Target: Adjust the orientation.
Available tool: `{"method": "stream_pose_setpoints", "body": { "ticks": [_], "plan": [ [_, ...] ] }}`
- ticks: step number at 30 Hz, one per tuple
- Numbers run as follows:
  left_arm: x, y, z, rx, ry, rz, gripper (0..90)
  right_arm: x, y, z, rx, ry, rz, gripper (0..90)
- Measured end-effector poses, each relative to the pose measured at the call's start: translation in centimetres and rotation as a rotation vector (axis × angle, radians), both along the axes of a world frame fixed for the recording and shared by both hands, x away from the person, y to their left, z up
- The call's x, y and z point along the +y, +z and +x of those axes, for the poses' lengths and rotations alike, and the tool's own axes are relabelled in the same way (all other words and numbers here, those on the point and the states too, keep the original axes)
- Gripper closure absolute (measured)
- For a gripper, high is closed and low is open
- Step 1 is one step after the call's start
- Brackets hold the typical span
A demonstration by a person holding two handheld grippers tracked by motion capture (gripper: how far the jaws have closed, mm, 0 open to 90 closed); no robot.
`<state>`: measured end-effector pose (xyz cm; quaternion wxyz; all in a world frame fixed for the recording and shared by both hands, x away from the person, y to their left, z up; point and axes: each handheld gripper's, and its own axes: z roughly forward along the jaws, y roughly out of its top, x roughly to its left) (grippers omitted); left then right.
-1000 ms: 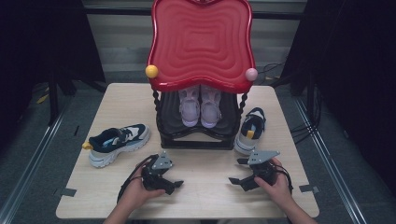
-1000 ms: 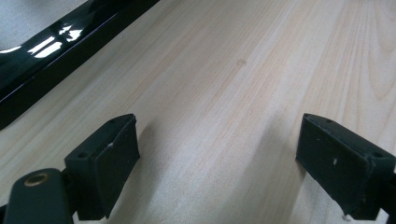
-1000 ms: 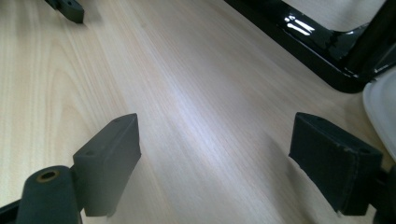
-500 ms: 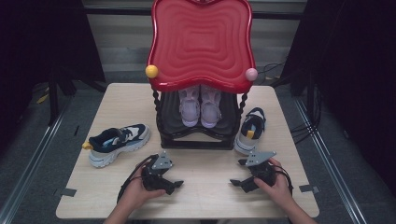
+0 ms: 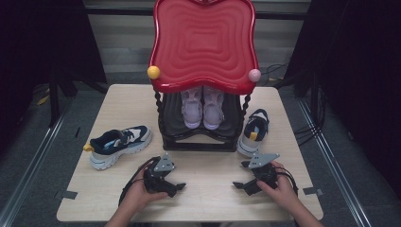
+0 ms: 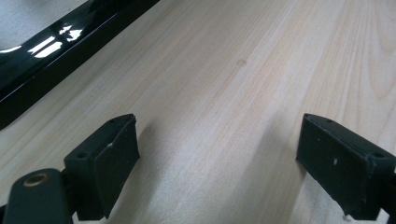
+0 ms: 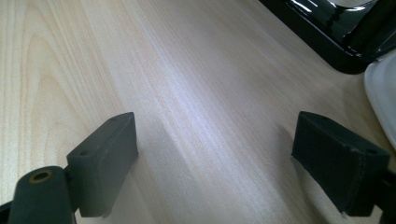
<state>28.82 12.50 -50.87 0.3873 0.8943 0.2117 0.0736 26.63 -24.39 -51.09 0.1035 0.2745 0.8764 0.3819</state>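
High view: left claw (image 5: 176, 187) and right claw (image 5: 241, 186) rest low on the counter (image 5: 208, 198), each in a hand, tips turned toward each other. One dark sneaker (image 5: 118, 144) lies left of the black rack (image 5: 198, 142), well apart from the left claw; second sneaker (image 5: 253, 132) stands just beside the rack's right leg, near the right claw. Lilac pair (image 5: 203, 106) sits in the rack under the red tray top (image 5: 203, 42).

Gripper views: both claws wide, bare wood between the jaws; rack base edge (image 6: 60, 42) ahead, white sole edge (image 7: 383, 98) at right.

Against the earlier frames: nothing has shifted.
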Motion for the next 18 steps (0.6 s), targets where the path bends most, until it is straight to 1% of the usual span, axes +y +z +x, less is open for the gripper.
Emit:
{"method": "stream_pose_setpoints", "body": {
  "ticks": [6,10,11,12,13,14,16,17,18],
  "plan": [
    [0.05,0.03,-0.01,0.000,0.003,0.005,12.3,-0.01,0.00,0.02,0.001,0.003,0.000,13.0],
    [0.10,0.09,0.01,0.003,0.019,0.000,14.3,-0.01,0.01,0.00,0.003,0.002,0.000,13.0],
    [0.13,0.15,0.04,0.009,0.019,0.002,14.9,-0.01,0.01,0.01,0.003,0.002,0.000,13.0],
    [0.16,0.21,0.04,0.013,0.030,0.005,15.1,-0.01,0.01,0.01,0.003,0.002,0.000,13.0],
    [0.31,0.29,0.11,0.016,0.033,0.019,15.3,-0.02,0.01,0.02,0.002,0.003,-0.001,13.0],
    [0.39,0.38,0.17,0.020,0.040,0.023,15.5,-0.02,0.01,0.02,0.002,0.004,-0.001,13.0],
    [0.63,0.52,0.34,0.041,0.057,0.022,15.7,-0.02,0.01,0.03,0.003,0.005,0.000,12.9],
    [0.75,0.65,0.40,0.050,0.071,0.032,16.1,-0.02,0.01,0.02,0.004,0.004,0.000,12.9],
    [0.84,0.74,0.46,0.053,0.072,0.041,16.5,-0.02,0.01,0.02,0.004,0.004,0.000,12.9]
  ]
}}
